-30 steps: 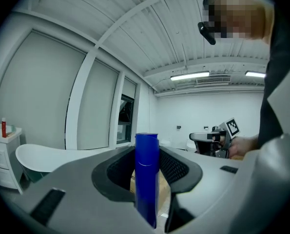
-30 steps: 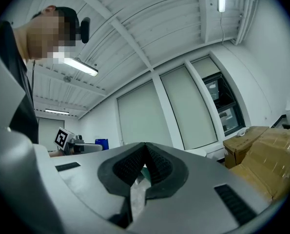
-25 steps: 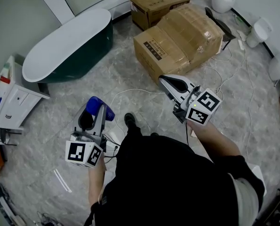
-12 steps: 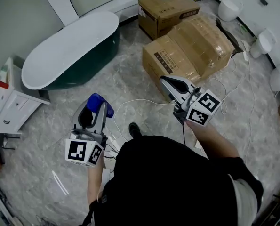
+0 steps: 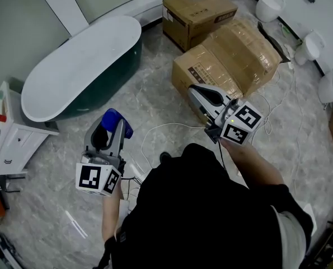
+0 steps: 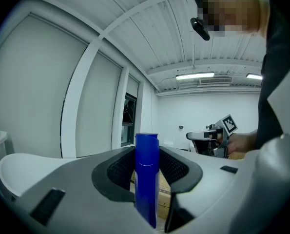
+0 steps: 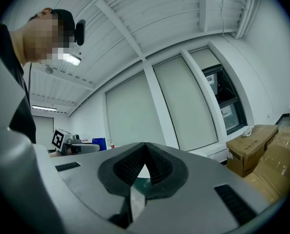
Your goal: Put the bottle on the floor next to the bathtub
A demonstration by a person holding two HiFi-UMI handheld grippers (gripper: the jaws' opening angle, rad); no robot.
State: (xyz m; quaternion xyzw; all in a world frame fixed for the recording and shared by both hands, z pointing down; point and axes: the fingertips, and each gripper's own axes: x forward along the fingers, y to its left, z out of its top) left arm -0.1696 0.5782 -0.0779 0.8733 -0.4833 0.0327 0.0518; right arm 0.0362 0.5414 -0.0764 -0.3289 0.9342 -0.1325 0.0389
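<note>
**Blue bottle carried in the left tongs, above the floor beside the bathtub**

The blue bottle (image 5: 115, 121) is gripped between the pads of the left tongs (image 5: 109, 129). In the left gripper view it is seen standing upright (image 6: 146, 179), with the ribbed pads pressed against both of its sides. It is held in the air over the grey marbled floor (image 5: 155, 102), and the near end of the bathtub (image 5: 76, 60) lies up and to the left of it in the head view, apart from it.

The right tongs (image 5: 195, 90) are held out level on the other side of the person, and their jaws are closed tip to tip (image 7: 145, 146).

A white cable (image 5: 160, 126) is looped across the floor between the two tongs, and a dark shoe (image 5: 165, 157) is seen just below it. A large taped cardboard box (image 5: 233, 55) sits beyond the right tongs, with a smaller box (image 5: 200, 13) behind it, near the far end of the tub. A white cabinet (image 5: 12, 133) stands left of the tub's near end. White toilets (image 5: 310, 43) are lined along the right wall.
</note>
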